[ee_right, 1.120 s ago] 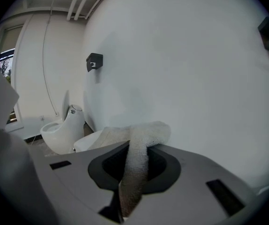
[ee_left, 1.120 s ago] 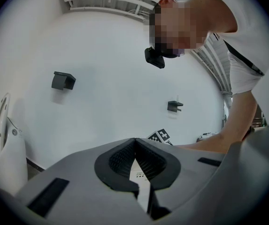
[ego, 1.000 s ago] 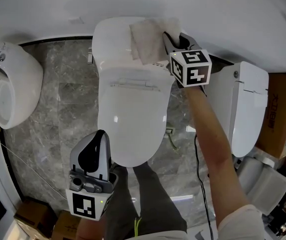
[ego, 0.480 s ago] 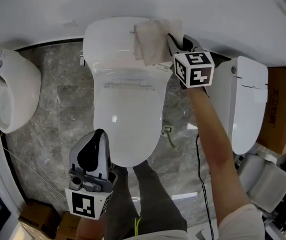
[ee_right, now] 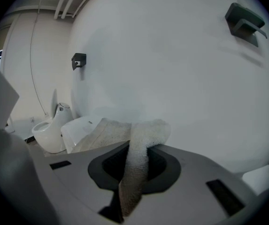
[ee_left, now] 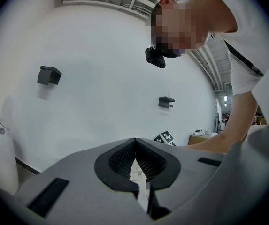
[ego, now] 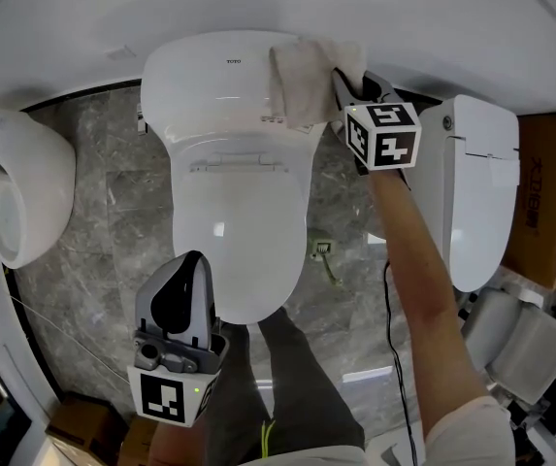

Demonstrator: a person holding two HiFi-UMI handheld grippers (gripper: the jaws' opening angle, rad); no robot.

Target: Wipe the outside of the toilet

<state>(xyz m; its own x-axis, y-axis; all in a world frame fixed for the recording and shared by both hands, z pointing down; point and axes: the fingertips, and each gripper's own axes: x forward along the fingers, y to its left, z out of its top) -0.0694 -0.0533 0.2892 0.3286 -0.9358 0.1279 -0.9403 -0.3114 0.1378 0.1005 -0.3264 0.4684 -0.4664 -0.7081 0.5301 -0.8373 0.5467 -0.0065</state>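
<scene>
A white toilet [ego: 234, 192] with its lid down stands against the white wall, seen from above in the head view. A pale cloth [ego: 302, 81] lies over the right end of its tank top. My right gripper [ego: 347, 78] is shut on that cloth at the tank's right edge; in the right gripper view the cloth [ee_right: 134, 158] runs between the jaws onto the toilet [ee_right: 80, 128]. My left gripper [ego: 182, 304] hangs low, in front of the bowl, jaws shut with nothing in them. In the left gripper view it [ee_left: 135, 159] points up at the wall.
A urinal [ego: 11, 197] stands at the left and a second toilet [ego: 472, 187] close on the right. Cardboard boxes [ego: 544, 202] sit at the far right. A black cable [ego: 394, 357] trails down the grey marble floor [ego: 103, 221]. My legs [ego: 278, 396] stand before the bowl.
The right gripper and cloth have slid to the right along the tank top, towards its right end. The left gripper has stayed put.
</scene>
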